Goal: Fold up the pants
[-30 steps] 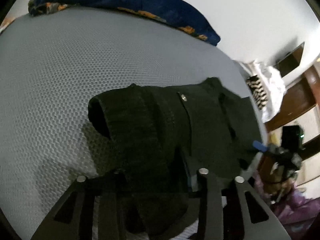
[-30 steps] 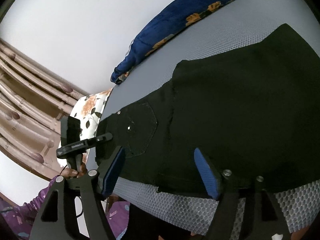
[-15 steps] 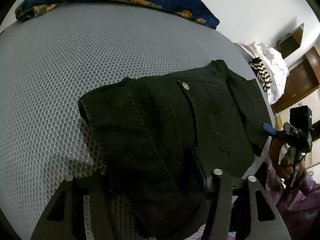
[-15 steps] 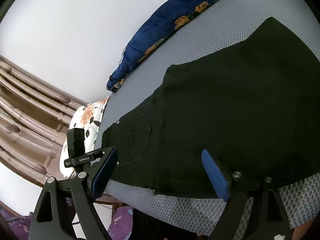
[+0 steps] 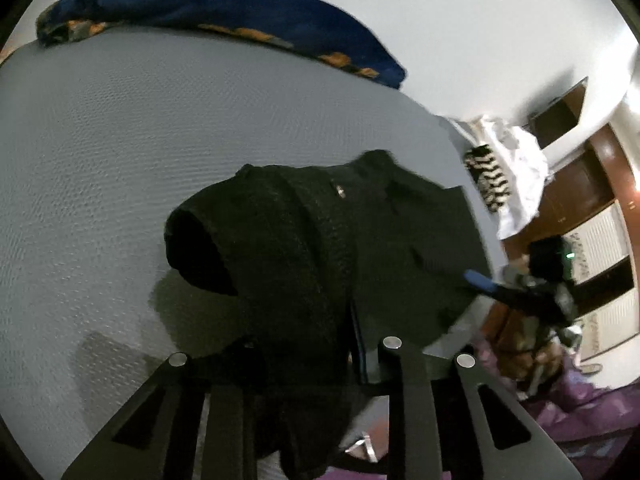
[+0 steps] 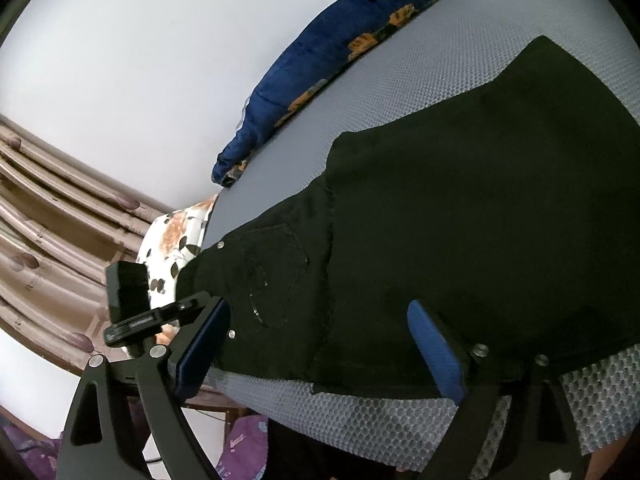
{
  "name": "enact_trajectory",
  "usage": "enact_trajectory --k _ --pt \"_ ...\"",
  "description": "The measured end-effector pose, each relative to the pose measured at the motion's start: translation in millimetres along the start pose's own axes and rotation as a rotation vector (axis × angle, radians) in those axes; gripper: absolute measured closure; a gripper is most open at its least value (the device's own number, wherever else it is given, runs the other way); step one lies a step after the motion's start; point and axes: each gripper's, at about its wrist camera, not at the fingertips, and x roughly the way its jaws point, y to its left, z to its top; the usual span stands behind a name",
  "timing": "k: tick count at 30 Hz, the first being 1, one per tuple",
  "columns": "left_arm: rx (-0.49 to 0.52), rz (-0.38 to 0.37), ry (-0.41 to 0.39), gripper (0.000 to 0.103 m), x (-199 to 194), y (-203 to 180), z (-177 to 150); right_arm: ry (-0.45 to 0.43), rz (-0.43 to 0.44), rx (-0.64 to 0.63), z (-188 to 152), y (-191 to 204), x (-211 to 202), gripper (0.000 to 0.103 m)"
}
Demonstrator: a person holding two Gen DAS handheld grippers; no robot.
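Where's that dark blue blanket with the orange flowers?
The blue blanket lies bunched along the far edge of the grey mattress, against the white wall, beyond the black pants.

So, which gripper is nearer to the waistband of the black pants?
Left. The left gripper is shut on the waistband, lifting it; the right gripper stands open over the pants beside the back pocket.
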Motion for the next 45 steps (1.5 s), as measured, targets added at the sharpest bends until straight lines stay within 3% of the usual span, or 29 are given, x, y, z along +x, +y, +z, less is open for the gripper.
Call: enact_trajectory --k 9,17,19,21,23,26,30,34,36,42,43,45 --pt "0.023 -0.134 -0.009 0.079 0 -75 26 -0.003 0.031 -0.026 12 -1 -12 0.014" --pt "0.081 -0.247 -0.010 0.079 46 -152 58 -0.054 0.073 0.031 33 -34 -54 0.011" --pt "0.053 -0.286 0.013 0.079 69 -159 65 -0.058 0.078 0.060 36 -48 -62 0.009" --pt "0.061 -0.292 0.027 0.080 84 -165 67 -0.055 0.129 0.098 37 -57 -64 0.009" --pt "0.050 -0.317 0.045 0.091 95 -168 67 -0.031 0.185 0.120 37 -60 -60 0.009" --pt "0.077 -0.295 0.039 0.091 100 -182 70 0.001 0.287 0.150 39 -64 -53 0.007" --pt "0.055 -0.262 0.030 0.091 100 -174 71 0.068 0.315 0.233 38 -76 -32 0.003" --pt "0.046 -0.196 0.001 0.091 87 -159 66 0.054 0.267 0.165 39 -70 -41 0.003" --pt "0.052 -0.179 0.006 0.089 85 -151 59 0.053 0.194 0.134 41 -68 -41 0.003" --pt "0.006 -0.148 0.009 0.074 83 -121 30 0.123 0.166 0.052 31 -56 -24 0.002" --pt "-0.007 -0.146 0.010 0.071 83 -117 26 0.134 0.155 0.022 29 -49 -19 0.005" --pt "-0.048 -0.156 0.008 0.068 84 -104 17 0.159 0.145 -0.054 27 -33 -7 0.035"
